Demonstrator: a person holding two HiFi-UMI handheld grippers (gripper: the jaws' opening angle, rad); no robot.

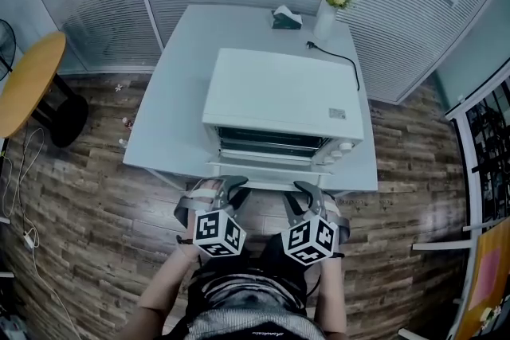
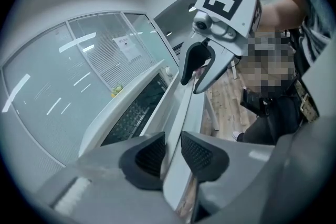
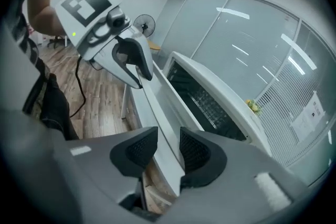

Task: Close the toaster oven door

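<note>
A white toaster oven (image 1: pixel 283 95) stands on the white table (image 1: pixel 171 115), and its door (image 1: pixel 267 170) hangs open toward me, past the table's near edge. My left gripper (image 1: pixel 223 185) is at the left end of the door's front rim; in the left gripper view both pads (image 2: pixel 149 157) press on the door's edge (image 2: pixel 181 113). My right gripper (image 1: pixel 307 189) is at the rim's right end. In the right gripper view the door edge (image 3: pixel 163 107) runs between its jaws, which stand apart with a gap beside the left pad (image 3: pixel 134 152). The oven's rack shows inside.
A vase of yellow flowers (image 1: pixel 327 12) and a dark tissue box (image 1: pixel 285 17) sit at the table's far edge. A black power cord (image 1: pixel 339 60) trails behind the oven. A round wooden table (image 1: pixel 28 80) stands at the left. My legs are right below the door.
</note>
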